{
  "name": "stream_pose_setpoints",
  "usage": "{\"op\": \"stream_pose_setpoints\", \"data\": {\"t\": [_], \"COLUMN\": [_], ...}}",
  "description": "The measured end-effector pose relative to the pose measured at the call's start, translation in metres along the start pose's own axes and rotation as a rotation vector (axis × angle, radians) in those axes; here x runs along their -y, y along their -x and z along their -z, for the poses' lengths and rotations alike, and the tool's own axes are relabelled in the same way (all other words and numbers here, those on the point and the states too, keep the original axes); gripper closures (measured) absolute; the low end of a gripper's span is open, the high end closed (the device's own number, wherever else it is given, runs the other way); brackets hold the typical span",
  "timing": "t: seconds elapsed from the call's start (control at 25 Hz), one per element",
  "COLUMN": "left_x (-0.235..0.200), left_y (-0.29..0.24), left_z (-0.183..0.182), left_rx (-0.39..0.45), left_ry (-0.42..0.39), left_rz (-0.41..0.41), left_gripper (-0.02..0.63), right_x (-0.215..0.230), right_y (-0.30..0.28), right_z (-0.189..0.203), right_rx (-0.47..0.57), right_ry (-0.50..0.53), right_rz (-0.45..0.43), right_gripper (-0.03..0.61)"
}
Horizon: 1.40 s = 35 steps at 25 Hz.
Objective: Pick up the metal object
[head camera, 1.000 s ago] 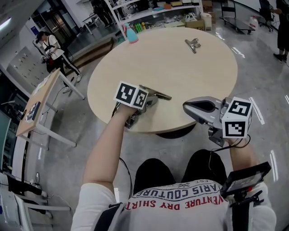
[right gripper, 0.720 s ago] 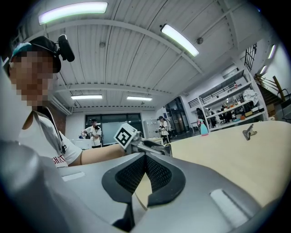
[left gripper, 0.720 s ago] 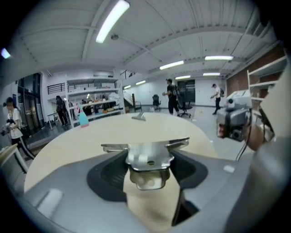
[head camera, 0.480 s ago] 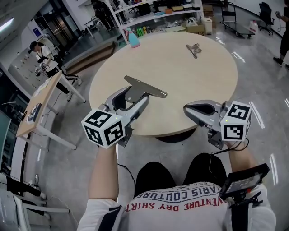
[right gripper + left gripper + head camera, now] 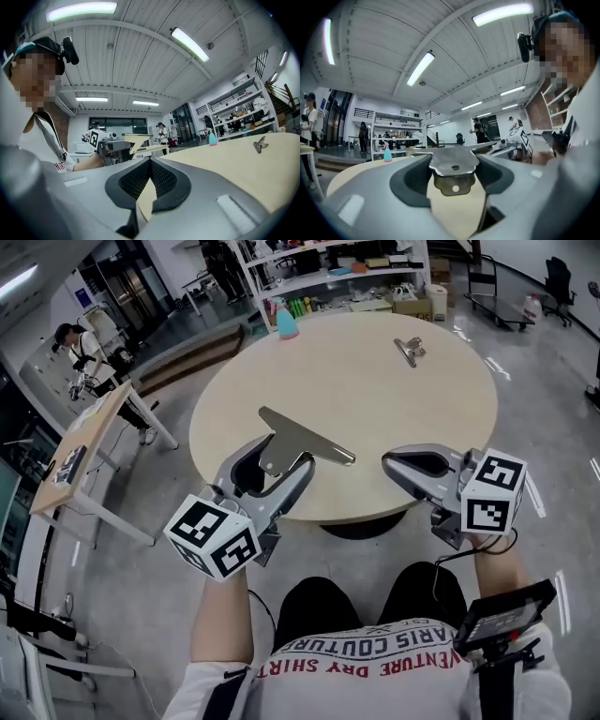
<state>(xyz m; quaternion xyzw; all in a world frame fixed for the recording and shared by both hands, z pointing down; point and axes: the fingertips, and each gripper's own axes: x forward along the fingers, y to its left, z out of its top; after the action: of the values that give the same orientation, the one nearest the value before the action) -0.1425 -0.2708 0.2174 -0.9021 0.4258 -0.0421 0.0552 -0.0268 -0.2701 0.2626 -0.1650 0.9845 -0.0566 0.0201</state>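
The left gripper (image 5: 279,461) has its jaws clamped on the narrow stem of a flat metal plate (image 5: 311,435); the plate's wide end points out over the near part of the round table (image 5: 375,395), and the plate looks lifted clear of the tabletop; in the left gripper view the plate (image 5: 453,163) sits squarely between the pads; the right gripper (image 5: 388,465) hangs by the table's near edge with its jaws closed together on nothing; a small metal clip (image 5: 410,349) lies well apart on the far side, near a blue spray bottle (image 5: 286,322)
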Motion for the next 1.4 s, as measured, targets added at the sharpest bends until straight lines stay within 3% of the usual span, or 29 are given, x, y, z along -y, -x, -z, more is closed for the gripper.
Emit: {"op": "stream_pose_setpoints", "data": {"t": [1.4], "left_x": [0.006], "left_y": [0.009], "left_z": [0.016], "left_rx": [-0.054], "left_ry": [0.064], "left_rz": [0.009], "left_gripper": [0.330], "right_x": [-0.011], "right_y": [-0.011], "right_z": [-0.005], "right_rx": [-0.067], "right_ry": [0.080], "right_rz": [-0.028], "right_gripper": [0.578]}}
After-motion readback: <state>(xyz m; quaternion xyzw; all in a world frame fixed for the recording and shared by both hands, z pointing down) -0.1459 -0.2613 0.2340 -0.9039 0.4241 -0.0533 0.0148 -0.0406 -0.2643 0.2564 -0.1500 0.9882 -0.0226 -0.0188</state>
